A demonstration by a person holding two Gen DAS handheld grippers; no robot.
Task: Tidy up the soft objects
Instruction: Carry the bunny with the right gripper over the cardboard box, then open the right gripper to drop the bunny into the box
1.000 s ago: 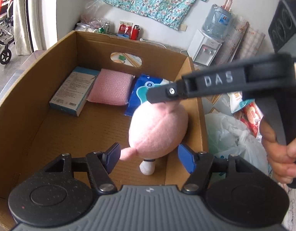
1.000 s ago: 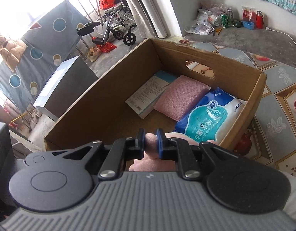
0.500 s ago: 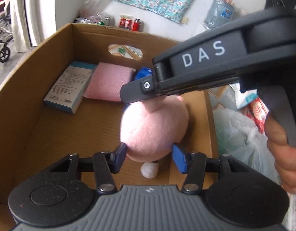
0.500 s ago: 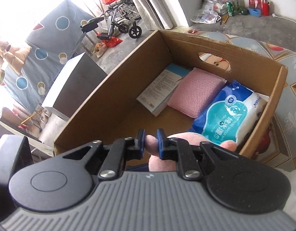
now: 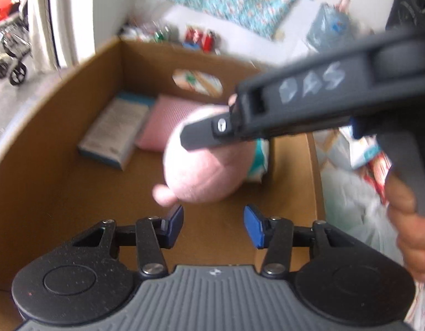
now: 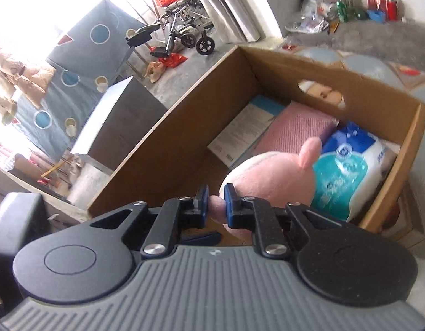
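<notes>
While pinched on a small pink nub of the pink plush toy, right hand-held gripper holds it over the cardboard box. Left hand-held gripper part open, empty, just below toy. Inside box: flat carton, pink pad, blue-white soft pack.

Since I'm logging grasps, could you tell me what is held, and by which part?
The right gripper pinches the pink plush toy by a small limb-like nub. The left gripper holds nothing.
</notes>
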